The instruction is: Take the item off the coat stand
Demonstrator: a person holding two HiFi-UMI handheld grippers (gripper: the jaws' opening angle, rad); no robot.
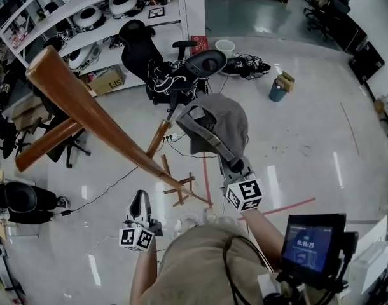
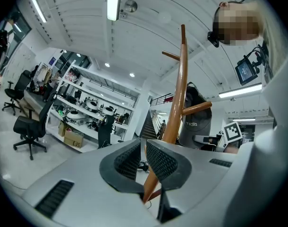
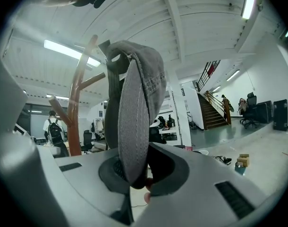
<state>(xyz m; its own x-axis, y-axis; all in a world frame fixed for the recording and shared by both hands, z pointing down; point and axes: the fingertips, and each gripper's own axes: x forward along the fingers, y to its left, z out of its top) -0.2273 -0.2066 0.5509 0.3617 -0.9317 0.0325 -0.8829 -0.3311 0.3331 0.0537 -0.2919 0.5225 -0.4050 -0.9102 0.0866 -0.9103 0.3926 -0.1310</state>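
A grey cap (image 1: pixel 221 121) is near the upper pegs of the wooden coat stand (image 1: pixel 86 107), whose pole runs slanted across the head view. My right gripper (image 1: pixel 227 159) is shut on the cap's brim. In the right gripper view the brim (image 3: pixel 133 126) runs down between the jaws of the right gripper (image 3: pixel 134 167), with the stand (image 3: pixel 75 112) to the left. I cannot tell whether the cap touches a peg. My left gripper (image 1: pixel 141 201) is lower left, apart from the stand. The left gripper (image 2: pixel 143 150) has its jaws shut with nothing between them, facing the pole (image 2: pixel 177 103) and the cap (image 2: pixel 200 126).
White shelving (image 1: pixel 105 5) with boxes and an office chair (image 1: pixel 140 43) stand beyond the stand. A blue bin (image 1: pixel 278 91) and cables (image 1: pixel 248 65) lie on the glossy floor. A small screen (image 1: pixel 311 240) hangs at my chest. Stairs (image 3: pixel 212 112) rise at the right.
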